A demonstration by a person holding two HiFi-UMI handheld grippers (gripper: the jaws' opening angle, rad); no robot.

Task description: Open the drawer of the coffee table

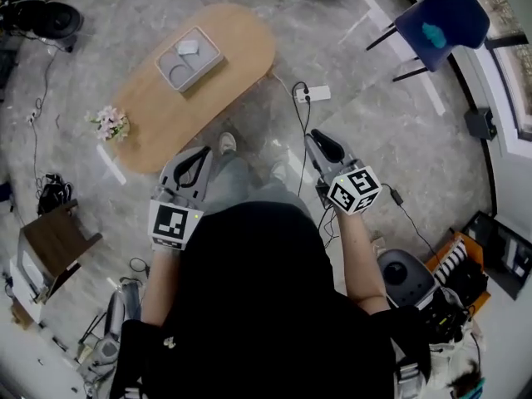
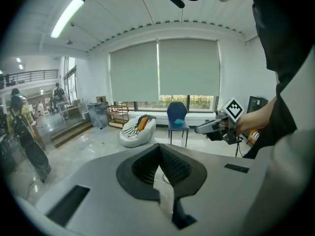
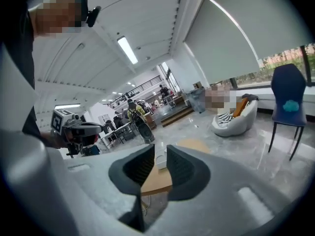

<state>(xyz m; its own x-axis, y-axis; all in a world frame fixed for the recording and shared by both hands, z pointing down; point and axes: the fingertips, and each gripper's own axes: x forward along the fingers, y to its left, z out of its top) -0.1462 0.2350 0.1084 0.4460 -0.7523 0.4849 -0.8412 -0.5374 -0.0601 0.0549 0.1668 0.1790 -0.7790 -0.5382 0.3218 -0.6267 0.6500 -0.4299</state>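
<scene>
The grey marble floor (image 1: 374, 131) fills most of what we see from the head view. On it, just ahead of us and a little left, stands the oval wooden coffee table (image 1: 208, 98), slanting from near left to far centre. We see only its top, so the drawer's front and pull are hidden from us here.

Far right sits a blue chair (image 1: 440, 19), well apart from the table. On the far half of the tabletop rests a grey tray (image 1: 202, 66), and near its left edge a small bunch of flowers (image 1: 110, 123). A white power strip (image 1: 312, 95) lies on the floor just beside the table's right side, its cable trailing toward our feet.

We hold both tools close to our body. The left gripper (image 2: 158, 145) has its jaws pressed together with nothing in them. The right gripper (image 3: 161, 154) shows a narrow gap between its pads, holding nothing, with the tabletop visible beyond.

We judge the task barely begun, with the approach yet to come. To do it well we should:
- get low enough to see the table's side and find the pull;
- spread one gripper's jaws wider before reaching in;
- close squarely on the pull;
- draw straight out and level, so tray and flowers do not slide;
- step clear of the cable.
</scene>
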